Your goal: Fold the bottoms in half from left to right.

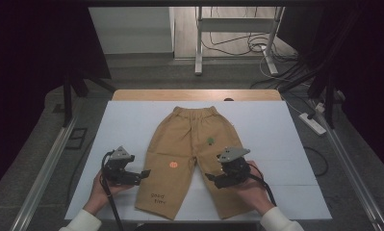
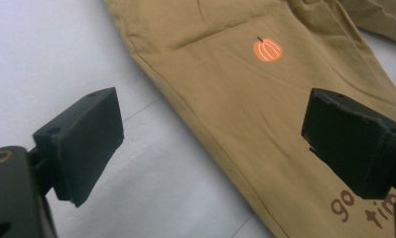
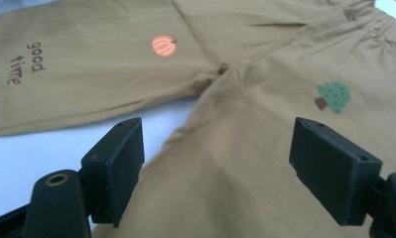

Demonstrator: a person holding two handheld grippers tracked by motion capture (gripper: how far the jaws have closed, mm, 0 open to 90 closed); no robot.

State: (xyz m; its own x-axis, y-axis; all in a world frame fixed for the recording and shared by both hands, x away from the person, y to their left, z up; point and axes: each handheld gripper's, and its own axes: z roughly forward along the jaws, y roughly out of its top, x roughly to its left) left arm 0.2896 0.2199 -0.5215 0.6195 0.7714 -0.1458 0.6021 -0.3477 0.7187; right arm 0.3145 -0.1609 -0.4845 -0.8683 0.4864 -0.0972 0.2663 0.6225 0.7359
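Note:
A pair of small tan trousers [image 1: 189,144] lies flat on the white table top [image 1: 127,125], waistband at the far side, legs toward me. It carries an orange pumpkin print [image 1: 172,164], a green tree print [image 1: 211,140] and brown lettering [image 1: 157,198]. My left gripper [image 1: 142,173] hovers open at the outer edge of the left leg [image 2: 245,114], one jaw over the table, one over the cloth. My right gripper [image 1: 211,176] is open above the right leg [image 3: 245,163], pointing toward the crotch. Neither holds anything.
The white top sits on a wooden table [image 1: 194,95] with metal rails at both sides [image 1: 45,163]. A power strip [image 1: 313,123] and cables lie on the floor at the right. A white desk frame [image 1: 237,29] stands beyond.

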